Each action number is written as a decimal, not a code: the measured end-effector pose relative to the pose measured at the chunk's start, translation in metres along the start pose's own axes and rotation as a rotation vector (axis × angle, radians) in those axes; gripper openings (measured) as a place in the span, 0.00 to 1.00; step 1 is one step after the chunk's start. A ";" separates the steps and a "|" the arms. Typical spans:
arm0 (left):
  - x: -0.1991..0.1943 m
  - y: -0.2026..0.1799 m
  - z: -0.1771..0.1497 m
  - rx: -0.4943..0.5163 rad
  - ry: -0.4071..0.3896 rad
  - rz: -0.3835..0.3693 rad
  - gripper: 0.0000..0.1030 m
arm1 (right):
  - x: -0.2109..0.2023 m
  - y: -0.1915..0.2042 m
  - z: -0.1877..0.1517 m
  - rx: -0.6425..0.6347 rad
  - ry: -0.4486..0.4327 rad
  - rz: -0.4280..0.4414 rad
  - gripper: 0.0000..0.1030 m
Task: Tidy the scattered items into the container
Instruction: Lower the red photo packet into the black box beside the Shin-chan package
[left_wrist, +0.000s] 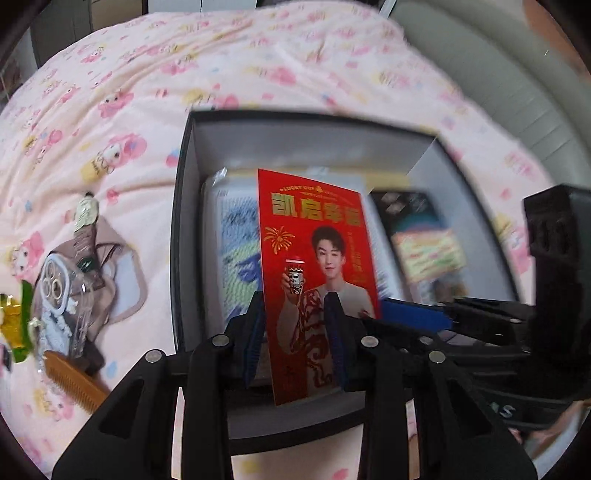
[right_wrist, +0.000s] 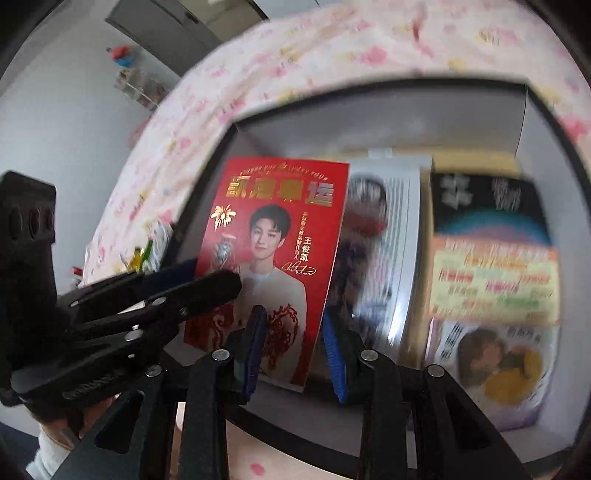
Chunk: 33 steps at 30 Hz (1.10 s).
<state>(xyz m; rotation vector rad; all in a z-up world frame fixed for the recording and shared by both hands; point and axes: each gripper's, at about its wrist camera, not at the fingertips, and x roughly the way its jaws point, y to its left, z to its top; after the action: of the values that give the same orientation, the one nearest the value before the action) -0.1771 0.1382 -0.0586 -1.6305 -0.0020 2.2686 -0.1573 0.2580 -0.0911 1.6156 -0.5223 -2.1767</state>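
Observation:
A red printed card (left_wrist: 314, 258) with gold lettering and a portrait hangs upright over the open black box (left_wrist: 181, 229). My left gripper (left_wrist: 293, 306) is shut on its lower part. In the right wrist view the left gripper (right_wrist: 218, 280) comes in from the left, one finger in front of the card (right_wrist: 273, 236) and one behind. My right gripper (right_wrist: 293, 317) is shut on the card's lower right corner; in the left wrist view the right gripper (left_wrist: 384, 317) meets the card's right edge. The box's white inner wall (right_wrist: 369, 122) rises behind.
In the box lie a white packet (left_wrist: 236, 240), a dark packet (left_wrist: 410, 214) and a yellow-labelled snack pack (right_wrist: 495, 280). Left of the box, on the pink bedcover (left_wrist: 184, 74), lie a beige pouch (left_wrist: 122, 280), a clear phone case (left_wrist: 55, 291), a tube (left_wrist: 83, 229) and a wooden comb (left_wrist: 74, 380).

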 end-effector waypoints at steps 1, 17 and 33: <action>0.002 -0.002 0.000 0.006 0.008 0.025 0.30 | 0.003 -0.002 -0.001 0.014 0.020 0.010 0.27; 0.023 -0.068 0.007 0.215 0.035 0.091 0.46 | -0.072 -0.041 0.008 0.143 -0.309 -0.251 0.27; 0.035 -0.025 0.019 0.035 0.168 0.104 0.48 | -0.049 -0.037 0.044 0.088 -0.220 -0.252 0.27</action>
<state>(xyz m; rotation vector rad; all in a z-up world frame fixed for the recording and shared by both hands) -0.1975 0.1756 -0.0796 -1.8366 0.1664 2.1851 -0.1893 0.3173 -0.0576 1.5680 -0.5057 -2.5708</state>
